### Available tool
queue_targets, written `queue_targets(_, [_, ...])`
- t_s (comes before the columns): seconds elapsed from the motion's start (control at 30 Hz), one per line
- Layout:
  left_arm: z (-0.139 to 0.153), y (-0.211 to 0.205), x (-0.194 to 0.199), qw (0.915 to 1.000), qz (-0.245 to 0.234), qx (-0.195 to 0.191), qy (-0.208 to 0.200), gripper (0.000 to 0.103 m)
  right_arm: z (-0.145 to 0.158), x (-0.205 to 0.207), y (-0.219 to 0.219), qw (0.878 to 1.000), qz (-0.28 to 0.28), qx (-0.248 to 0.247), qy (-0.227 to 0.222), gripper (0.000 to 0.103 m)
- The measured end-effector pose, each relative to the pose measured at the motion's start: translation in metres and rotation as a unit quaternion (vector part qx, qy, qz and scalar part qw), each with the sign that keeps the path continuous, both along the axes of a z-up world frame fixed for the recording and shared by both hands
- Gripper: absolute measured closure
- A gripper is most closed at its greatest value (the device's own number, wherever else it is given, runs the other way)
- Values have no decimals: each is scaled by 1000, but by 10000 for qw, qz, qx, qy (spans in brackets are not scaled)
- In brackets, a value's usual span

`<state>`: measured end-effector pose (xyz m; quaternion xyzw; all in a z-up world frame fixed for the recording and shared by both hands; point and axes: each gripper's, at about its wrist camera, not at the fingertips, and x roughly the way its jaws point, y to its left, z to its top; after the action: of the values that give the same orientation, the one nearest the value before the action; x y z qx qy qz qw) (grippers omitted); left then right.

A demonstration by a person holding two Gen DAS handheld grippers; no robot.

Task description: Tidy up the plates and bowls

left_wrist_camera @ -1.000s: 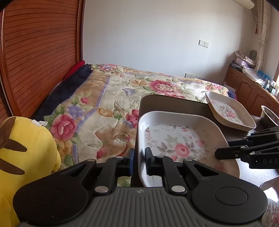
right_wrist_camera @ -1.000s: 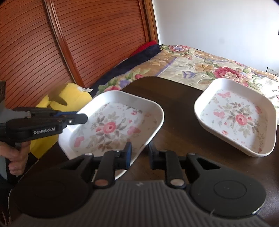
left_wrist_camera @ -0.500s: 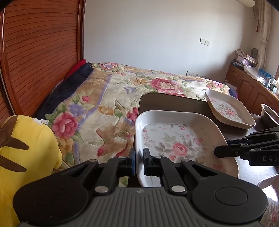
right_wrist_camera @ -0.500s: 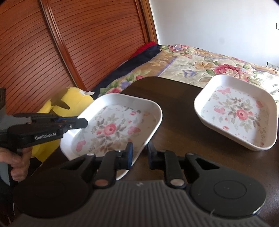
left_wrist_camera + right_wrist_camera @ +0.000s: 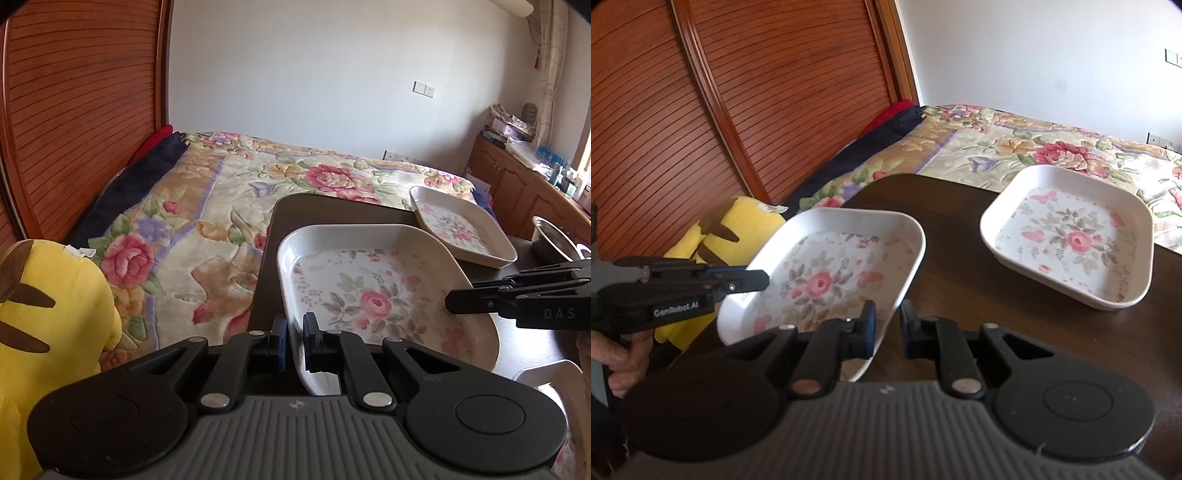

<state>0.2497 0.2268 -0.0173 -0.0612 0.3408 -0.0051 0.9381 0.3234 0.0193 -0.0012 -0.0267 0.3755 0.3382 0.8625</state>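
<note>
Since a second ago the near plate (image 5: pixel 827 273) has tilted up, and I now see my right gripper (image 5: pixel 886 325) straddling its rim, fingers narrowly apart; whether they pinch it I cannot tell. My left gripper (image 5: pixel 293 341) is clamped on the opposite rim. Only the left view shows a metal bowl (image 5: pixel 554 240) at the table's far right; only the right view shows my hand (image 5: pixel 624 354). Both dishes are glossy white, rounded squares with rose prints. The second plate (image 5: pixel 1071 236) rests farther back on the dark wooden table (image 5: pixel 960 295), beyond it a floral bedspread (image 5: pixel 221 206).
</note>
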Motion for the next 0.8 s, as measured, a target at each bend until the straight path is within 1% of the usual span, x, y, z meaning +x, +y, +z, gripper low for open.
queue_targets(0.3, [22, -18, -18, 9997, -122, 57, -219, 67, 17, -16, -20, 9997, -77, 157, -152, 87])
queue_targets(0.57, [36, -49, -43, 9986, -320, 74, -411, 67, 30, -40, -55, 9988, -236, 273, -317, 87])
queue_targets(0.8, [40, -80, -71, 9971, -526, 80, -536, 67, 34, -69, -92, 9975, -426, 372, -428, 87])
